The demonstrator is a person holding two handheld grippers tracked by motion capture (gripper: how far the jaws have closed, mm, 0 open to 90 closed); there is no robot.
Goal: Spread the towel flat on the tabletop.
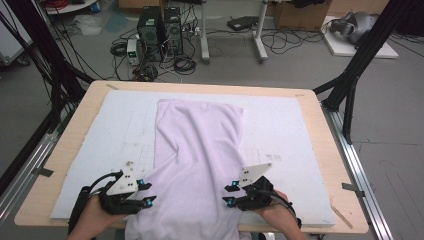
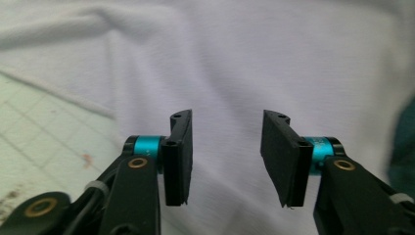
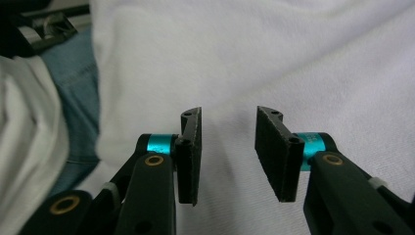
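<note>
A pale lilac cotton cloth [image 1: 197, 150] lies lengthwise on a white padded mat [image 1: 280, 130] covering the wooden table [image 1: 320, 150], its near end draped over the edge. The left gripper [image 1: 144, 192] and right gripper [image 1: 229, 195] flank that end, jaws parted, empty, cloth beyond their fingertips. No legible writing

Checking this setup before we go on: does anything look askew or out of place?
The white cloth lies slightly crooked on the mat, wrinkled down its middle, and its near end hangs over the table edge. Both tongs, left and right, are open over it.
</note>
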